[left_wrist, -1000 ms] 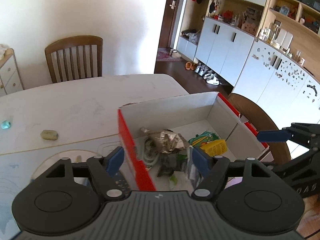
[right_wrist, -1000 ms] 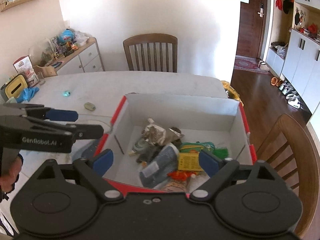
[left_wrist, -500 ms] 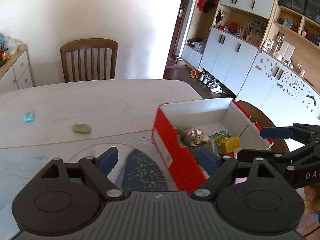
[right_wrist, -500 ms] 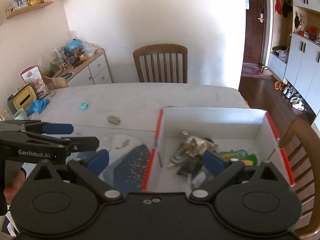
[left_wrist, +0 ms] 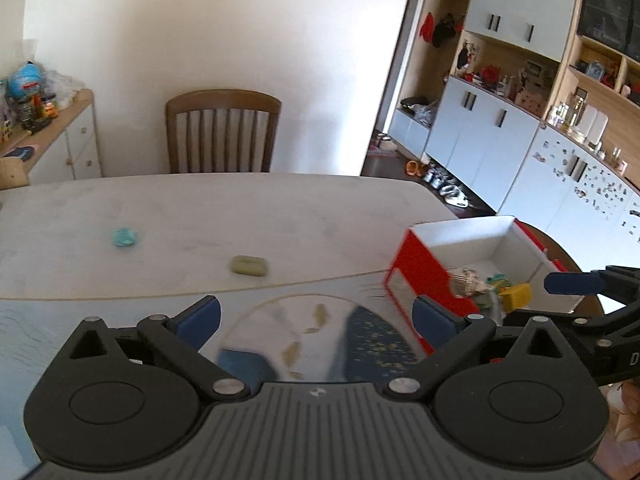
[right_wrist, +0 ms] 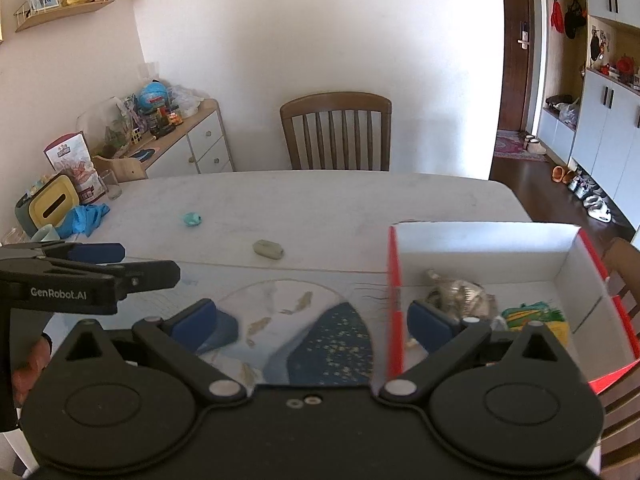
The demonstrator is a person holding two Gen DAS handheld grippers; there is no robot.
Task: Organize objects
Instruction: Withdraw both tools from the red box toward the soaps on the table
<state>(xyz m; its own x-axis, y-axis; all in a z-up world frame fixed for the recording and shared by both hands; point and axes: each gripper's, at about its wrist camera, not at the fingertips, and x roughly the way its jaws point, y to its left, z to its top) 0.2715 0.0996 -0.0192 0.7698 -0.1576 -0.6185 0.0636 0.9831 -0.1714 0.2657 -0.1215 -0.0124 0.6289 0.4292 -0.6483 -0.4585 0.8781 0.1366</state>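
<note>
Room: dining space with a wooden chair at the far side, a cluttered sideboard to the left, pale cabinets and a doorway to the right.
Counter: pale counter runs wide across both views; its near part carries a printed mat with a round blue-and-white design.
Box: red-sided box with a white inside sits on the right end of the counter, open on top, probably so loose things can be dropped straight in; crumpled foil-like packaging, a green packet and a yellow item already lie inside.
Left gripper: left gripper hangs low above the mat, aimed forward at the open counter, fingers spread wide with nothing between them; seen from the right camera it comes in level from the left edge.
Right gripper: right gripper is held just beside the other, straddling the box's near-left wall, fingers spread and empty; its tip shows at the right edge of the left view.
Loose things: an olive-green oblong piece lies on bare counter just beyond the mat, and a small teal object sits farther back and left, both well apart from the box.
Judgement: these two look like what remains to be gathered; the oblong piece is the nearer target, and the open fingers suit a reach for it.
</note>
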